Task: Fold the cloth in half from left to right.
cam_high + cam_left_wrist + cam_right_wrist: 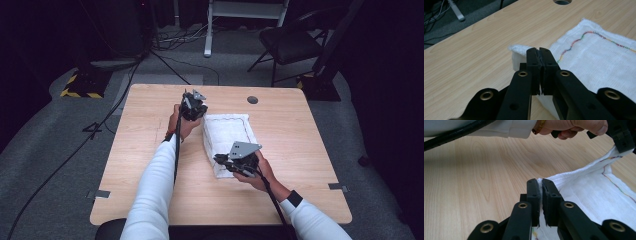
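wooden table, black chair beyond it, cables across grey floor.

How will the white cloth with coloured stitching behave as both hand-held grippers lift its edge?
The white cloth with coloured stitching is probably floppy: its edge sags between the left hand-held gripper and right hand-held gripper. It likely feels light, and being thin woven fabric, it should drape rather than slide.

two black jaws of the left gripper rise from the bottom edge, pressed together on the lifted corner of a white towel with wavy multicoloured stitching. the towel lies on a pale wooden table, a round hole at its far edge.
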{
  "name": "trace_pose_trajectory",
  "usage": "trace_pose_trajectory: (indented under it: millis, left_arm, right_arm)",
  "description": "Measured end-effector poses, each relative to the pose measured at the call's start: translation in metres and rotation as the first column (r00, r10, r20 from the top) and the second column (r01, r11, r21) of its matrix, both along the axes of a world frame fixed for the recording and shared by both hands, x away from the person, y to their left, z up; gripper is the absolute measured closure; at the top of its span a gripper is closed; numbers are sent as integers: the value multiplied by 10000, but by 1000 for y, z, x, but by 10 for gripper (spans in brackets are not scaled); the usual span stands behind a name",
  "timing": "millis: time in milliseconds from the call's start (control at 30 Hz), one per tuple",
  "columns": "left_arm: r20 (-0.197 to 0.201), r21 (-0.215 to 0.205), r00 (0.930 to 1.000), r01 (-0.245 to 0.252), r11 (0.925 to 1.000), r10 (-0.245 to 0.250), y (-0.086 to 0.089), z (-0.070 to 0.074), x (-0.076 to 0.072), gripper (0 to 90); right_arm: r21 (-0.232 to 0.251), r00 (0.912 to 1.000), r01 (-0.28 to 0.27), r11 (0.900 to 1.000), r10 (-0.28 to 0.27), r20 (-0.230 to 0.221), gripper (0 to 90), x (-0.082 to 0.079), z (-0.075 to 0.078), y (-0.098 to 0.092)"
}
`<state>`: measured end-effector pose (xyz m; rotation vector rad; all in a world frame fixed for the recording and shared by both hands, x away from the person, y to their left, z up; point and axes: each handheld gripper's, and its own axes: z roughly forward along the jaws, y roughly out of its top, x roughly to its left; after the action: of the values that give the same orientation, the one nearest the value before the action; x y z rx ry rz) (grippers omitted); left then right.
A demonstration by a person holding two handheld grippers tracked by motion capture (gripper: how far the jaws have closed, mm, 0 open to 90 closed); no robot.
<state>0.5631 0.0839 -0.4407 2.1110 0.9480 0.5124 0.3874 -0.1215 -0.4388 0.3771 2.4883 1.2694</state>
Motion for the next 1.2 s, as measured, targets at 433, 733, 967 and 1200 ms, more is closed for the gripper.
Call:
trace_pose_trajectory:
  millis: [433,733,967,1200]
  left_arm:
    - [77,168,9989,452,9988,-454,-38,1,5,871]
    - [71,285,9970,769,9966,-772,-60,0,7,870]
    - [123,436,9947,1013,9939,-1019,-79,1,9,870]
    - [211,698,9915,1266,9895,-1283,-101,5,11,869]
  right_arm:
    - [-55,9987,504,9987,-504,19,853,-5,1,-31]
    - [-67,9968,800,9968,-800,13,853,-8,3,-51]
    - [-190,9952,976,9950,-975,44,853,-11,2,-65]
    - [-284,9928,1199,9924,-1198,50,853,-13,1,-77]
